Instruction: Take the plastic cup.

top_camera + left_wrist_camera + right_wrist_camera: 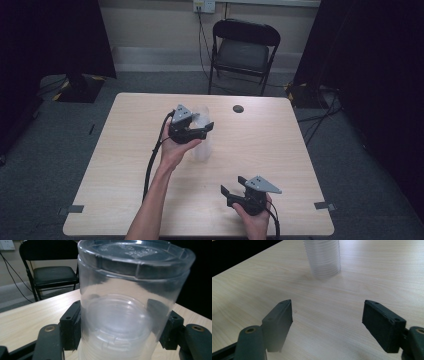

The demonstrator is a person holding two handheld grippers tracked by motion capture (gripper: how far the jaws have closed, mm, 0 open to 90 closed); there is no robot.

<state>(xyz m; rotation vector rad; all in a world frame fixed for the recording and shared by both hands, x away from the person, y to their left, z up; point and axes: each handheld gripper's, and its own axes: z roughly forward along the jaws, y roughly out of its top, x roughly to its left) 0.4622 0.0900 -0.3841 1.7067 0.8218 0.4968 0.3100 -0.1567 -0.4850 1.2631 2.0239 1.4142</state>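
Observation:
An upside-down stack of clear plastic cups stands near the middle of the wooden table. My left gripper is held at the stack's upper part. In the left gripper view its two black jaws press on either side of the topmost clear cup. My right gripper hovers low near the table's front edge, to the right of the stack. Its jaws stand wide open with nothing between them. They face the ribbed lower end of the stack, which is some way off.
A small dark round hole marks the table's far side. A black folding chair stands behind the table by the wall. Black curtains hang at both sides. Cables trail from both grippers.

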